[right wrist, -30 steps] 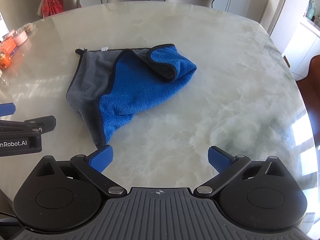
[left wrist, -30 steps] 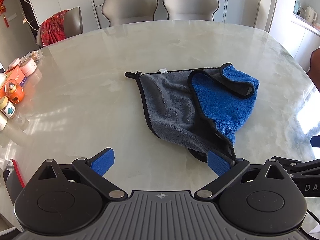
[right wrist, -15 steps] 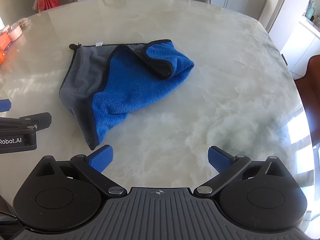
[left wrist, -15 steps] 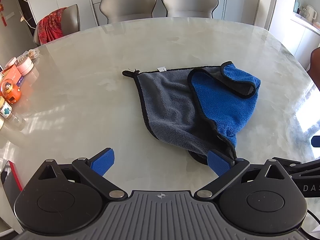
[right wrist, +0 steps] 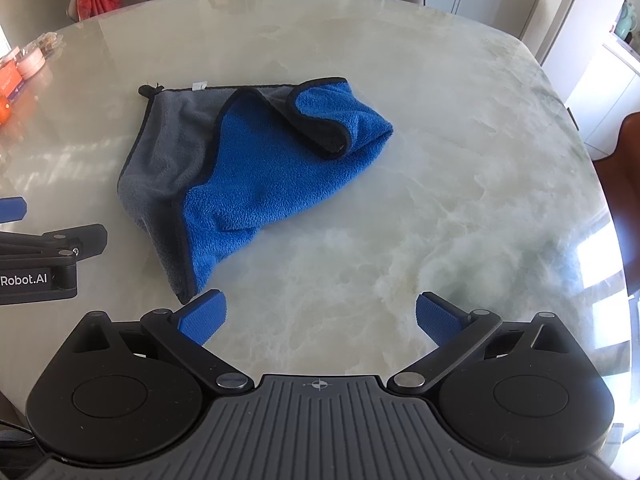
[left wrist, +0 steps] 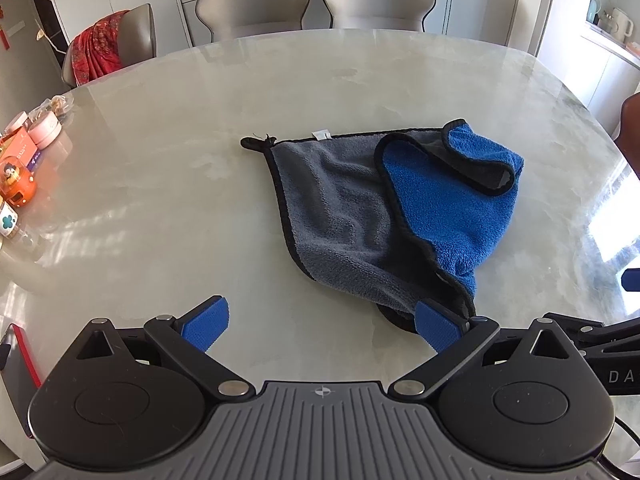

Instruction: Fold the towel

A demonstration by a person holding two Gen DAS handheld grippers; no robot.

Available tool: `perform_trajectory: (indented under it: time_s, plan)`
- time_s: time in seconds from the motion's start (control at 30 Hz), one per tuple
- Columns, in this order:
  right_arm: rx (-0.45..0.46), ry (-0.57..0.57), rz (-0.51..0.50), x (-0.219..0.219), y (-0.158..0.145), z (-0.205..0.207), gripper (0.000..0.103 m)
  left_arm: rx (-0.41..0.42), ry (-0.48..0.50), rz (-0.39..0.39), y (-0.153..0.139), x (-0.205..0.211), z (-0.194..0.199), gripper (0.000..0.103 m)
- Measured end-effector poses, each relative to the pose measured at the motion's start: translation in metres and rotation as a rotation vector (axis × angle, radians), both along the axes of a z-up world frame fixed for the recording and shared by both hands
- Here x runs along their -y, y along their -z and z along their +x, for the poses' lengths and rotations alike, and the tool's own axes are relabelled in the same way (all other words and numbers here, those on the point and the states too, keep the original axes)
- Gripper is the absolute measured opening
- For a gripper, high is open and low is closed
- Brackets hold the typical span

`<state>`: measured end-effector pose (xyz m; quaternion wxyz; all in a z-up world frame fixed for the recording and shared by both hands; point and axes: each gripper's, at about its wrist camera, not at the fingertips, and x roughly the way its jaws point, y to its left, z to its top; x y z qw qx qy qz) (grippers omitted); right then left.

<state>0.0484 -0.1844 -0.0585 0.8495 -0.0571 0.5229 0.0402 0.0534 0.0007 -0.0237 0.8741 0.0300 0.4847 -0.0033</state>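
A towel, blue on one side and grey on the other with a black hem (left wrist: 384, 212), lies crumpled on the marble table (left wrist: 160, 200); the blue side is flopped over the grey. It also shows in the right wrist view (right wrist: 256, 168). My left gripper (left wrist: 322, 324) is open and empty, just short of the towel's near corner, which sits by its right fingertip (left wrist: 436, 326). My right gripper (right wrist: 320, 316) is open and empty, its left fingertip (right wrist: 202, 318) beside the same near corner.
Small jars, boxes and an orange toy (left wrist: 16, 180) stand along the table's left edge. Grey chairs (left wrist: 256, 4) stand behind the far side, one draped with red cloth (left wrist: 98, 52). A red-edged phone (left wrist: 20, 360) lies near left.
Both grippers have crept forward and tilted slightly, so the towel sits lower and nearer in both views. The jaws have stayed open and the towel has not moved.
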Motion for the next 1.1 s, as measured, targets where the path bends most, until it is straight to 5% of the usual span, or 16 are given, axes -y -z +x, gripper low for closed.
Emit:
perform_trajectory:
  time_s: [0.33,0.63,0.93,1.1]
  plan:
    - [0.111,-0.093,0.080,0.004,-0.019,0.014,0.102,0.029,0.020,0.027,-0.005,-0.004,0.019,0.102]
    - [0.338,-0.454,-0.080,-0.003,-0.034,0.026,0.098,0.200,0.212,0.158,-0.013,-0.005,0.025,0.102]
    - [0.292,-0.760,-0.229,-0.017,-0.006,0.065,0.047,0.258,0.433,0.338,0.003,0.010,0.029,0.102]
    - [0.255,-0.821,-0.192,-0.028,0.009,0.088,0.042,0.223,0.455,0.323,0.016,0.011,0.042,0.102]
